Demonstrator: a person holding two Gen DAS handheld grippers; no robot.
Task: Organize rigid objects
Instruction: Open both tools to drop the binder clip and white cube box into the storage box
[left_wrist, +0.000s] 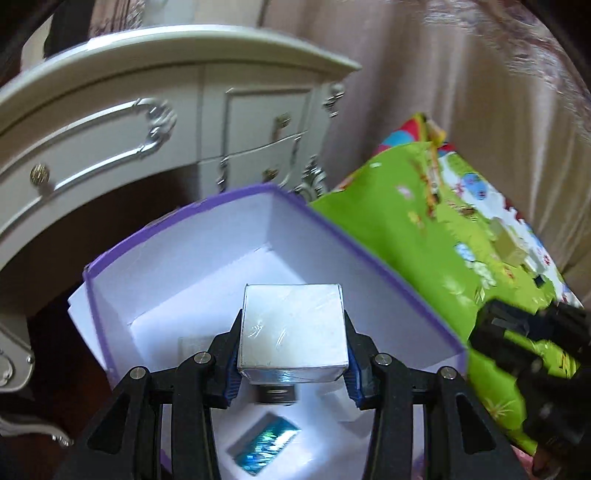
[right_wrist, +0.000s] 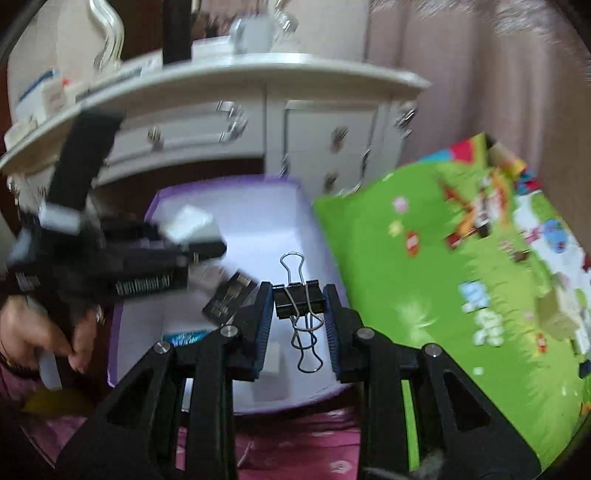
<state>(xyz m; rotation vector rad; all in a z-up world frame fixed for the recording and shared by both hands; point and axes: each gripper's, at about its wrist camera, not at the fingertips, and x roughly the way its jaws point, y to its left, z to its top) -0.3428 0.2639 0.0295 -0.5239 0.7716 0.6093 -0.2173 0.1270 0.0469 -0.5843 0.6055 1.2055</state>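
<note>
My left gripper is shut on a white cube-shaped box wrapped in clear film and holds it over the open purple-rimmed white box. Inside that box lie a shiny blue card, a dark round item and a small white block. My right gripper is shut on a black binder clip above the same box. The left gripper with its white box shows blurred in the right wrist view. A black patterned card lies in the box.
A white dresser with drawers stands behind the box. A green patterned play mat lies to the right, with a small tan box on it. A pink curtain hangs behind. Pink cloth lies in front.
</note>
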